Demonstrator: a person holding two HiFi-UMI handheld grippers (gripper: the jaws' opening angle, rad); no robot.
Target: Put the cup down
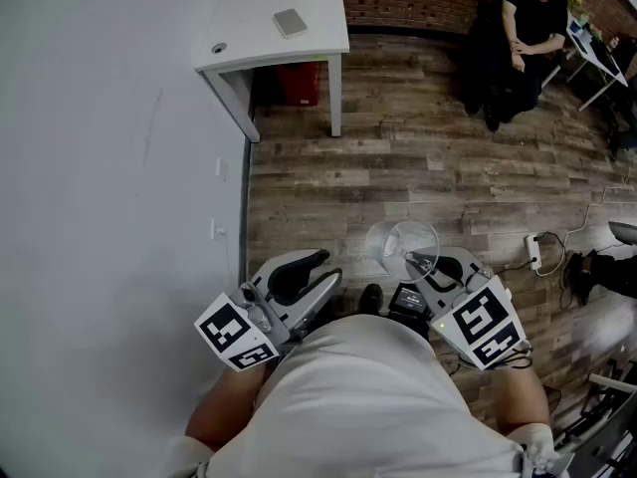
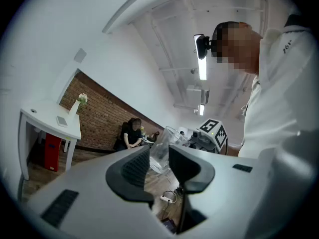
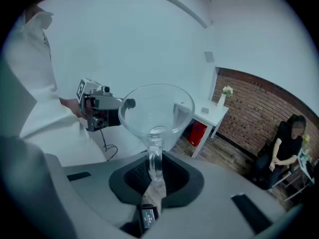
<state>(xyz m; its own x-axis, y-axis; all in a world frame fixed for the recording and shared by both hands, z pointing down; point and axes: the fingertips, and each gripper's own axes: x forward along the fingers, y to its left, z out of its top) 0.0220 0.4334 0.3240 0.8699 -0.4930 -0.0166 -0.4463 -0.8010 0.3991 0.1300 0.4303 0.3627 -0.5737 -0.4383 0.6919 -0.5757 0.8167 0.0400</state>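
A clear stemmed glass cup [image 1: 402, 246] hangs in the air in front of me over the wooden floor. My right gripper [image 1: 422, 266] is shut on its stem. In the right gripper view the stem [image 3: 154, 159] stands pinched between the dark pads, with the wide bowl [image 3: 157, 108] above my right gripper [image 3: 153, 172]. My left gripper [image 1: 311, 277] is held close to my body, to the left of the cup, open with nothing in it. In the left gripper view the cup [image 2: 161, 149] shows beyond the gap of my left gripper [image 2: 159, 166].
A white table [image 1: 249, 43] stands against the wall at the far left, with a small flat object [image 1: 290, 22] on it and a red box [image 1: 299, 82] beneath. A person [image 1: 520, 38] sits at the far right. A power strip [image 1: 534, 252] and cables lie on the floor at right.
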